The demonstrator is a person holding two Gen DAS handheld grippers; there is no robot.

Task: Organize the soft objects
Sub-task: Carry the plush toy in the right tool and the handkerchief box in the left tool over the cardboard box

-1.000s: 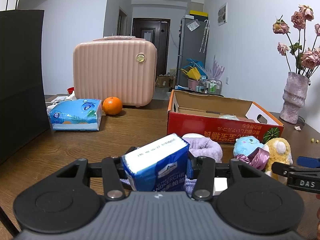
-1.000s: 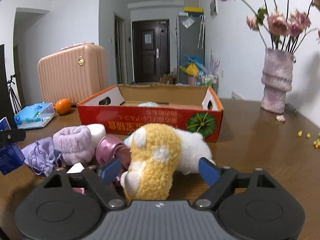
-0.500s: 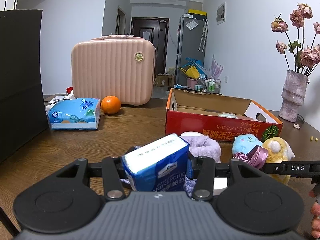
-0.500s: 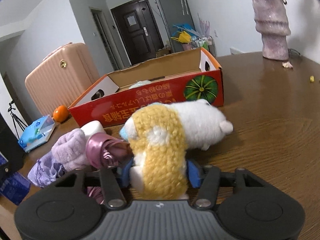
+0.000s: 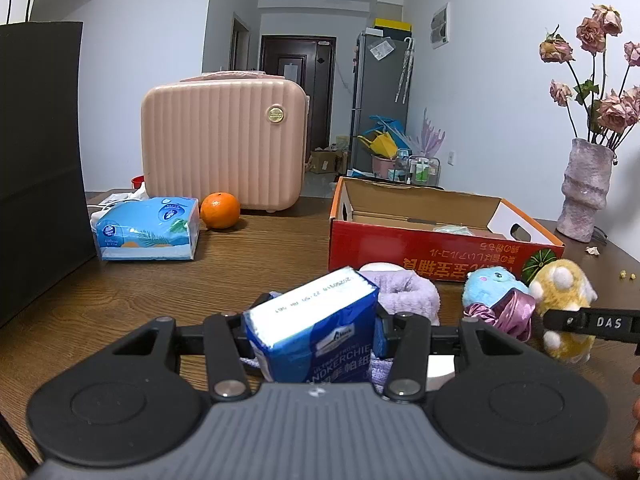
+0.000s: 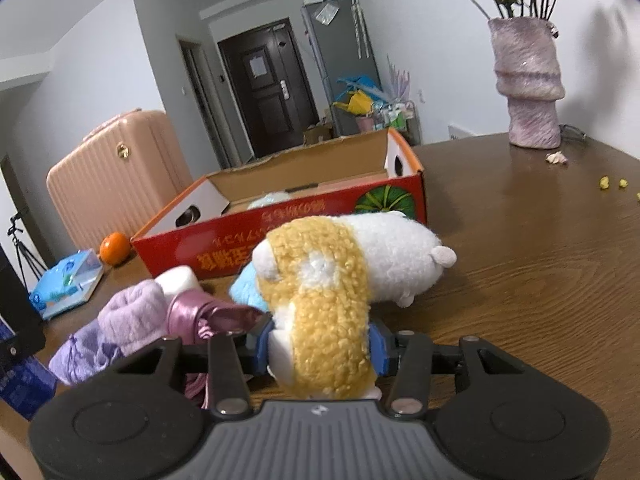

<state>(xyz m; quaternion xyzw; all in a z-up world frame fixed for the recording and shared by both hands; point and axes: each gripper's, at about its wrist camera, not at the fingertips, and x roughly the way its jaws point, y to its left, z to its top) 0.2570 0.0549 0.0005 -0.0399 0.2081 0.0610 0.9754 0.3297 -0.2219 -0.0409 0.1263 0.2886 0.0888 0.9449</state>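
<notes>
In the left wrist view, a tall black panel (image 5: 38, 160) filled the left edge, with a light-blue soft tissue pack (image 5: 147, 234) and a round orange (image 5: 220, 210) right of it on the brown wooden table (image 5: 248, 264), in front of a ribbed pink suitcase (image 5: 224, 152). At lower centre the left gripper (image 5: 312, 340) was closed tight on a dark-blue pocket tissue packet (image 5: 316, 334), held tilted above a lilac fleece roll (image 5: 404, 296). Right of centre stood the open red cardboard box (image 5: 444, 252). In the right wrist view, a pink satin scrunchie (image 6: 208, 314) lay at lower left, and the right gripper (image 6: 320, 346) was clamped on the yellow-and-white plush toy (image 6: 332, 292) at centre frame, just before the box, with a mauve ceramic vase (image 6: 526, 84) at upper right.
</notes>
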